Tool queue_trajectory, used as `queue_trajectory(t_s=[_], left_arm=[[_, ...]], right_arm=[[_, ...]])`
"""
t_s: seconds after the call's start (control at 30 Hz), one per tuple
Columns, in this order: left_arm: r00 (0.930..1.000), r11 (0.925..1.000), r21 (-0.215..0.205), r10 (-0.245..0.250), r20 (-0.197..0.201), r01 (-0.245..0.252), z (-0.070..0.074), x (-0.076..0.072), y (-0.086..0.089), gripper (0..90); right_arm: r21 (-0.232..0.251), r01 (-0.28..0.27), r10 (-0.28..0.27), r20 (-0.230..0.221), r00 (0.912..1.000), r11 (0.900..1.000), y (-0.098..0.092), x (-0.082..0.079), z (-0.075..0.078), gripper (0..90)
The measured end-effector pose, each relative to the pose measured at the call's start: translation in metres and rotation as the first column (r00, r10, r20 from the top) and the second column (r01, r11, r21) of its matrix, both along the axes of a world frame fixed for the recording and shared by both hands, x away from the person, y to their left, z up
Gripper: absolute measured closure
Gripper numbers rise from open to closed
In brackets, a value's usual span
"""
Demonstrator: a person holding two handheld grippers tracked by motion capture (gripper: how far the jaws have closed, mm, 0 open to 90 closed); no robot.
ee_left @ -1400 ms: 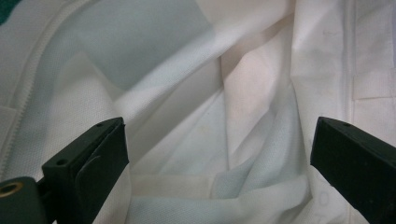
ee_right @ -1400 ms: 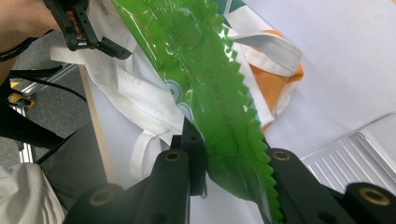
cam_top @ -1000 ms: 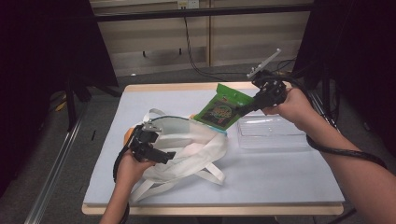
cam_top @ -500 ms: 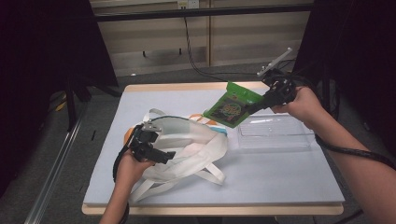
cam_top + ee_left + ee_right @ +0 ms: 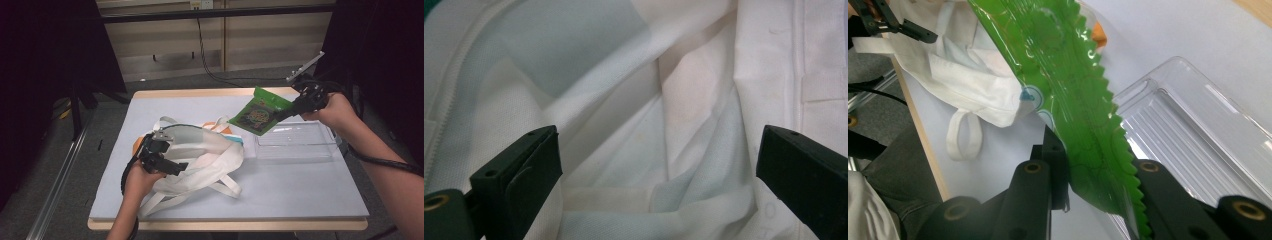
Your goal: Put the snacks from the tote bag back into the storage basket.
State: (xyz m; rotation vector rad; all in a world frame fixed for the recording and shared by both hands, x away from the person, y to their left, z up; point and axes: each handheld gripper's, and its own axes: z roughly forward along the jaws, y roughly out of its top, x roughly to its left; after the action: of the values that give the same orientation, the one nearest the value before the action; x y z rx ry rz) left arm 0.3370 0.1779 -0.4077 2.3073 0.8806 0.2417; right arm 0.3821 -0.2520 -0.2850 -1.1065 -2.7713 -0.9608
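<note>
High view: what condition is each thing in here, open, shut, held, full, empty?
Green packet: sealed, lifted off the table, pinched at its serrated edge.
Right gripper: shut on the packet.
White cloth bag: slumped on the table, mouth open.
Left gripper: jaws open at the bag's cloth.
Clear plastic tray: empty.

Pale table (image 5: pixel 300 200) on grey floor (image 5: pixel 60 190); beige panelled wall (image 5: pixel 260 35), sides perhaps curtained.
</note>
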Motion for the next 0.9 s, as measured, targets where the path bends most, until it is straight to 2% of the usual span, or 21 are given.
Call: queue_trajectory(t_s=[0.17, 0.23, 0.27, 0.37, 0.4, 0.73, 0.9], left_arm=[[1.0000, 1.0000, 0.003, -0.002, 0.000, 0.002, 0.001, 0.000, 0.000, 4.2], [0.9999, 0.9998, -0.014, 0.011, 0.004, -0.011, 0.000, 0.000, -0.001, 4.2], [1.0000, 1.0000, -0.003, 0.004, 0.009, -0.004, 0.000, 0.000, 0.000, 4.2], [0.9999, 0.9998, -0.017, 0.011, 0.006, -0.010, 0.000, 0.000, -0.001, 4.2], [1.0000, 1.0000, -0.004, -0.002, 0.002, 0.002, 0.001, 0.000, 0.000, 4.2], [1.0000, 0.9999, -0.015, 0.007, 0.007, -0.007, 0.000, 0.000, -0.001, 4.3], [1.0000, 1.0000, -0.007, 0.002, 0.000, -0.002, 0.000, 0.001, -0.001, 4.3]], right_arm=[[-0.007, 0.015, -0.015, 0.002, 0.9999, 1.000, -0.007, 0.000, 0.001, 77.8], [-0.015, 0.018, -0.018, 0.000, 0.9998, 1.000, -0.010, 0.000, 0.001, 77.8], [-0.017, 0.016, -0.016, 0.004, 0.9999, 1.000, -0.012, 0.000, 0.000, 77.7], [-0.026, 0.023, -0.023, 0.001, 0.9997, 0.999, -0.015, 0.000, -0.001, 77.7], [-0.026, 0.027, -0.027, -0.001, 0.9996, 0.999, -0.017, 0.000, -0.001, 77.7], [-0.052, 0.053, -0.053, 0.005, 0.9986, 0.997, -0.033, 0.000, -0.001, 77.7], [-0.066, 0.062, -0.062, 0.007, 0.9980, 0.996, -0.040, -0.001, -0.002, 77.7]])
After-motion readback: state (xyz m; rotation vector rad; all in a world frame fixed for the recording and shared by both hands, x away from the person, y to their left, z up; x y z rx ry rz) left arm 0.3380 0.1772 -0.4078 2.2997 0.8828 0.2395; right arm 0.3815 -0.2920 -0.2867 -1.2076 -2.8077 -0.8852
